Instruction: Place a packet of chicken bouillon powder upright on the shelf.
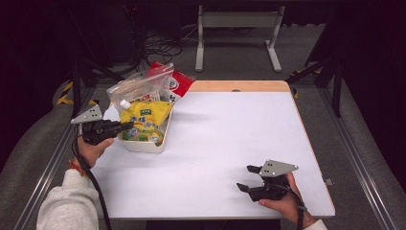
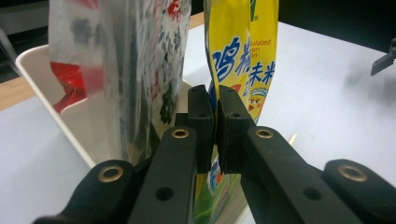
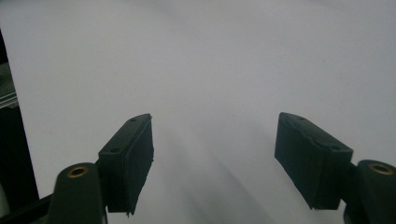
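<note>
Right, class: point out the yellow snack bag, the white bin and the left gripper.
yellow snack bag [image 1: 143,114]: high view, on its printed front.
white bin [image 1: 146,145]: high view, on its near wall.
left gripper [image 2: 215,126]: left gripper view, between its closed fingertips.

High view: fixed above the near edge, facing forward and down over the whole white table [image 1: 230,143]. Both gripper views sit low, close, sharing its surface.

light grey sleeves [image 1: 62,203], perhaps a red wristband [image 1: 74,166]; black grippers with grey plates, brass rivets.
</note>
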`<action>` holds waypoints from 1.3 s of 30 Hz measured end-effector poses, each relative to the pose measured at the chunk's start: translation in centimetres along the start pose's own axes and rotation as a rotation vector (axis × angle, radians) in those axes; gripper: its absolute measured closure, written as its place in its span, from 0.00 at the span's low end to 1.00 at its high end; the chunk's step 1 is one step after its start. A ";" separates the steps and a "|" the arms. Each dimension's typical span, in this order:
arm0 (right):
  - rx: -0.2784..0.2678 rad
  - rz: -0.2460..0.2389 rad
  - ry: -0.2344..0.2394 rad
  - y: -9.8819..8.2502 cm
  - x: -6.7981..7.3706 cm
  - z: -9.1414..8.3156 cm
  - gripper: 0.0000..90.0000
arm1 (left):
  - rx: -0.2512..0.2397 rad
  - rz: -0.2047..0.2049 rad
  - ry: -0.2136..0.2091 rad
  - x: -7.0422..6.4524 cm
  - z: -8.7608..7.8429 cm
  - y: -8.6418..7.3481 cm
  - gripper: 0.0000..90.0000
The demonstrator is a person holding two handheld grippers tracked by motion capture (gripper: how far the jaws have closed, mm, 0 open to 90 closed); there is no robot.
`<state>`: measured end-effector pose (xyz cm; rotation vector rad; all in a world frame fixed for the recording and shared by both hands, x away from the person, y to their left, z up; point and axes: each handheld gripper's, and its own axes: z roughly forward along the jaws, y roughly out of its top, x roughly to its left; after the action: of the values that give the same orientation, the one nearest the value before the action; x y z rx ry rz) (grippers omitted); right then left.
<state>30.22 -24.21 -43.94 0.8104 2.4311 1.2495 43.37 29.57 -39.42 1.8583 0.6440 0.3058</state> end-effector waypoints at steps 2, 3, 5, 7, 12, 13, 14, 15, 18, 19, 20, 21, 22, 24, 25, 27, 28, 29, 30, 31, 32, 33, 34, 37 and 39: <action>0.000 -0.003 -0.002 0.0 0.0 0.0 0.31 | -0.012 -0.002 0.020 -0.1 0.0 -0.5 0.95; 0.000 -0.006 -0.001 0.0 0.0 0.0 0.31 | -0.015 0.000 0.032 -0.3 -0.1 -0.6 0.95; 0.003 -0.004 -0.003 0.0 -0.1 -0.1 0.31 | -0.022 -0.004 0.053 -0.5 -0.1 -0.9 0.95; 0.003 -0.002 -0.009 0.0 -0.2 -0.1 0.31 | -0.018 -0.013 0.087 -0.9 0.0 -1.0 0.94; -0.004 -0.008 -0.014 0.1 -0.2 -0.4 0.31 | -0.022 0.000 0.145 -1.6 0.0 -0.9 0.89; -0.003 -0.010 -0.016 0.1 -0.3 -0.4 0.31 | -0.026 -0.005 0.158 -1.8 0.0 -0.9 0.86; -0.003 -0.010 -0.016 0.1 -0.3 -0.4 0.31 | -0.034 -0.010 0.159 -2.0 0.0 -0.9 0.86; -0.003 -0.009 -0.015 0.1 -0.3 -0.4 0.31 | -0.040 0.002 0.165 -2.2 -0.1 -0.9 0.85; -0.005 -0.009 -0.022 0.1 -0.4 -0.6 0.31 | -0.066 -0.004 0.199 -2.6 -0.5 -0.7 0.80; -0.008 -0.008 -0.024 0.1 -0.5 -0.6 0.31 | -0.083 -0.011 0.223 -2.8 -0.7 -0.6 0.78; -0.009 -0.006 -0.026 0.1 -0.5 -0.7 0.31 | -0.091 -0.014 0.223 -2.9 -0.8 -0.6 0.76; -0.009 -0.008 -0.029 0.1 -0.6 -0.7 0.31 | -0.101 -0.012 0.230 -3.1 -1.0 -0.5 0.75; -0.009 -0.011 -0.034 0.1 -0.6 -0.8 0.32 | -0.096 -0.007 0.244 -3.3 -1.1 -0.4 0.73; -0.011 -0.010 -0.047 0.1 -0.7 -0.9 0.32 | -0.110 -0.005 0.266 -3.8 -1.5 -0.3 0.69; -0.012 -0.011 -0.052 0.1 -0.7 -1.0 0.32 | -0.116 0.003 0.283 -4.1 -1.7 -0.2 0.68; -0.016 -0.004 -0.071 0.2 -0.8 -1.1 0.33 | -0.122 0.012 0.313 -4.7 -2.0 0.1 0.63; -0.016 -0.004 -0.071 0.2 -0.8 -1.1 0.33 | -0.122 0.012 0.313 -4.7 -2.0 0.1 0.58; -0.018 -0.002 -0.076 0.2 -0.9 -1.2 0.33 | -0.129 0.011 0.332 -5.0 -2.2 0.2 0.54; -0.018 -0.002 -0.076 0.2 -0.9 -1.2 0.33 | -0.134 0.010 0.349 -5.3 -2.3 0.3 0.54; -0.016 -0.003 -0.079 0.2 -0.9 -1.2 0.33 | -0.135 0.014 0.363 -5.5 -2.5 0.3 0.54; -0.014 -0.003 -0.079 0.2 -0.9 -1.2 0.32 | -0.139 0.015 0.367 -5.7 -2.6 0.3 0.52; -0.016 -0.002 -0.080 0.2 -0.9 -1.2 0.33 | -0.139 0.009 0.373 -5.9 -2.7 0.3 0.50; -0.015 -0.003 -0.082 0.3 -0.9 -1.2 0.32 | -0.141 0.000 0.388 -6.1 -2.8 0.3 0.50; -0.008 -0.003 -0.087 0.3 -1.0 -1.1 0.32 | -0.120 0.009 0.415 -6.6 -2.8 0.3 0.49; 0.000 -0.001 -0.096 0.3 -1.1 -1.0 0.32 | -0.121 0.004 0.403 -6.9 -3.0 0.0 0.47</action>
<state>30.68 -25.34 -43.08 0.8494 2.3548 1.1821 36.24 27.99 -37.65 1.6938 0.8730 0.7178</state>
